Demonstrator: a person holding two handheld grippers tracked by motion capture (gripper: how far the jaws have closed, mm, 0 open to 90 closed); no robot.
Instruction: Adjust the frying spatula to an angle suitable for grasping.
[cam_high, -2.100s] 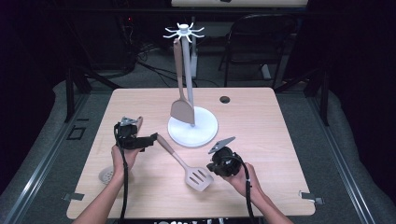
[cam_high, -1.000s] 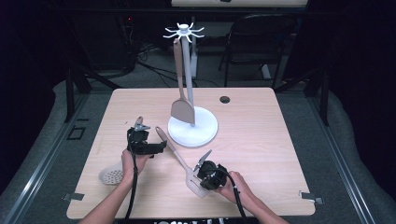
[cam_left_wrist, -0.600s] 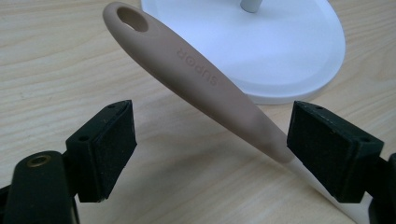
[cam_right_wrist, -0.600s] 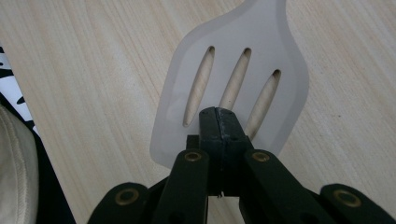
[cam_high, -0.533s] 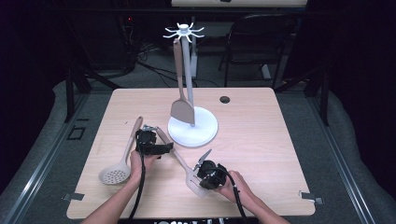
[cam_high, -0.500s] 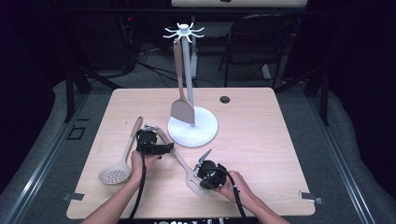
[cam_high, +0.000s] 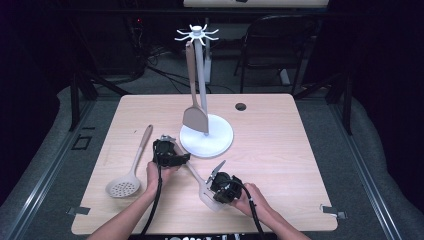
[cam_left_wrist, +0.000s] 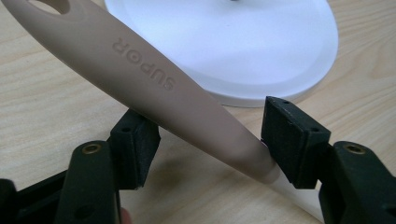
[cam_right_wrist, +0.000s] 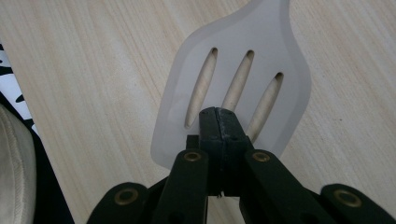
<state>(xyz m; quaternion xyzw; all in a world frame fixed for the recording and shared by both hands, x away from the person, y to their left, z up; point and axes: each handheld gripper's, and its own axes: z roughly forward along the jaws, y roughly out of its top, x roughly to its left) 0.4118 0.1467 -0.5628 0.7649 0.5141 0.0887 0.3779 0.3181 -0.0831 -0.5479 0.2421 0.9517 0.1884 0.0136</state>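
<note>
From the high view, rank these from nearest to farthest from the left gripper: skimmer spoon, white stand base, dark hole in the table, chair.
Measured from the left gripper:
1. White stand base, just right of it and slightly behind.
2. Skimmer spoon, lying to its left.
3. Dark hole in the table, toward the far right of the top.
4. Chair, beyond the table's far edge.

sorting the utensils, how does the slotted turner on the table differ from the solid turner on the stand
The slotted turner lies flat on the table; the solid turner hangs upright from the white stand. The slotted turner's blade has three long slots; the solid turner's blade shows none. Both have beige handles.
</note>
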